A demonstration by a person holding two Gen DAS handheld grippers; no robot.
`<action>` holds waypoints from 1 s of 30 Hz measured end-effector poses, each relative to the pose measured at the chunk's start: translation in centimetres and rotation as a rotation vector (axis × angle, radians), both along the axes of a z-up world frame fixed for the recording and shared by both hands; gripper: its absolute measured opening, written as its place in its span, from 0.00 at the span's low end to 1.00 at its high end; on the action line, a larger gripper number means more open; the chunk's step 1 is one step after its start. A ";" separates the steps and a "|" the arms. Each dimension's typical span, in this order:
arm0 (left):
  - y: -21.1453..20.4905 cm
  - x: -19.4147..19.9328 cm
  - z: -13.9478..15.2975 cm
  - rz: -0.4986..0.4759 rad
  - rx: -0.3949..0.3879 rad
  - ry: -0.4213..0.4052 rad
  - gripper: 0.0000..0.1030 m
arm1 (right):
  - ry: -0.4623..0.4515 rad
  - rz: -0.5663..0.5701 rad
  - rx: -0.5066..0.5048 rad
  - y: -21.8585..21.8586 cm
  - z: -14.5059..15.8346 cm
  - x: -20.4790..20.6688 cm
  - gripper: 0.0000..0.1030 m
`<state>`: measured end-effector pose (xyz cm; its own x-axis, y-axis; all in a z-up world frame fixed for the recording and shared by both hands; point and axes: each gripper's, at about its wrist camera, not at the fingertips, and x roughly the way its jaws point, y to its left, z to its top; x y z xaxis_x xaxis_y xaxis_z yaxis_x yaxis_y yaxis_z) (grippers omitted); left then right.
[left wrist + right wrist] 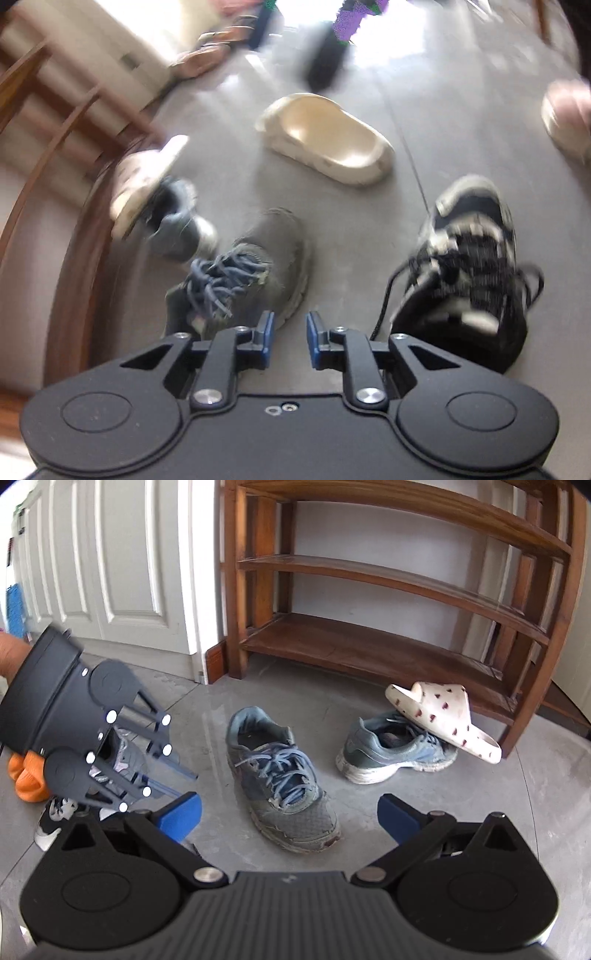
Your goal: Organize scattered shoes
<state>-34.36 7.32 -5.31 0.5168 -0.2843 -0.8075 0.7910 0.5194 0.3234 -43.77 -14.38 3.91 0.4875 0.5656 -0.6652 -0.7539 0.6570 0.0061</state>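
Lying upright, scuffed grey-blue sneaker (282, 779)

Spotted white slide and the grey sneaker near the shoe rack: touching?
Touching. The right wrist view shows the spotted white slide lying tilted across the grey sneaker, resting on its opening.

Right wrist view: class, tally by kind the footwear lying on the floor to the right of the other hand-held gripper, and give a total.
Blue-grey sneakers: 2
White spotted slide: 1
Total: 3
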 end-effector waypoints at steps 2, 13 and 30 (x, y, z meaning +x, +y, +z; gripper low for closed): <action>0.9 -1.3 0.3 0.099 -0.147 0.110 0.23 | 0.023 0.055 -0.007 0.3 -0.7 -0.4 0.99; 2.3 -7.6 -1.4 0.448 -0.497 0.362 0.24 | 0.038 0.144 -0.047 1.9 -2.3 -1.9 0.99; 3.6 -1.7 -4.9 0.571 -0.661 0.587 0.23 | 0.101 0.254 -0.066 2.0 -3.2 -2.8 0.99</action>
<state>-36.03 10.96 -10.20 0.2903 -0.5971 -0.7478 0.3140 0.7976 -0.5150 -46.57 -12.39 0.73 0.2646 0.6148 -0.7430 -0.8923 0.4484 0.0532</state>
